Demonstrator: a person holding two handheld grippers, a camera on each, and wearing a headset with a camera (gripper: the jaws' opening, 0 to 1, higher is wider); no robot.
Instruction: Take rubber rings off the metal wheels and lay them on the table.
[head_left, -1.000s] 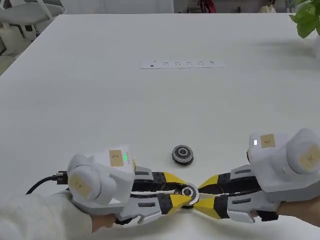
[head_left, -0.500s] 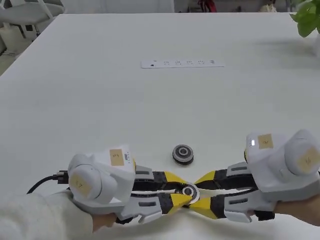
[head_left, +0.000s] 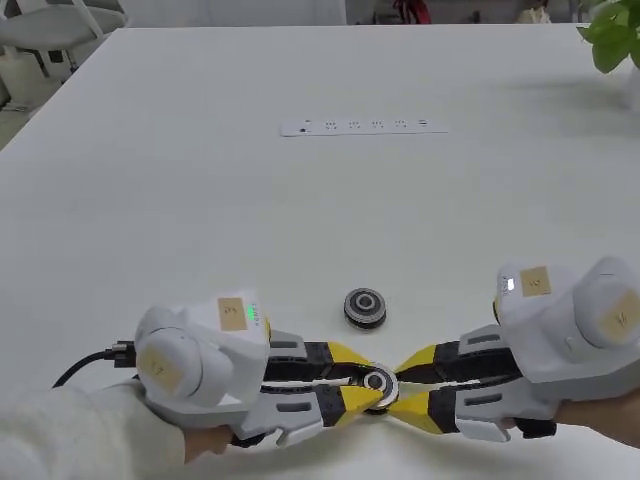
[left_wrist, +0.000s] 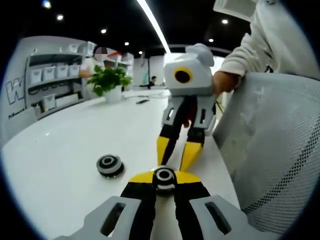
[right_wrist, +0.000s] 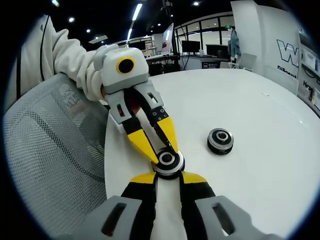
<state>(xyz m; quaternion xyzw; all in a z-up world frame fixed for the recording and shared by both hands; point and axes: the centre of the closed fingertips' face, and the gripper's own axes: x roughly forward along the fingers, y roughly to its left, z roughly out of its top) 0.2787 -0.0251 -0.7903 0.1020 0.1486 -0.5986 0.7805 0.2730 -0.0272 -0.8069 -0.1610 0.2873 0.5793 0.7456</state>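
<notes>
A small metal wheel (head_left: 377, 382) with a black rubber ring sits between both pairs of yellow-tipped jaws near the table's front edge. My left gripper (head_left: 366, 384) comes in from the left and is shut on that wheel (left_wrist: 165, 178). My right gripper (head_left: 388, 386) comes in from the right and is shut on the same wheel (right_wrist: 169, 161). A second wheel (head_left: 365, 307) with its black ring lies flat on the white table, just beyond the grippers, also seen as the second wheel (left_wrist: 110, 165) and the second wheel (right_wrist: 220, 140).
A white power strip (head_left: 363, 127) lies across the table's middle. A green plant (head_left: 610, 35) stands at the far right corner. A grey mesh chair back (right_wrist: 50, 150) is close behind the table's near edge. The white table (head_left: 200, 200) spreads wide beyond the wheels.
The right gripper has shifted slightly, dipping towards me and back; both stay closed on the wheel. The loose wheel has not moved.
</notes>
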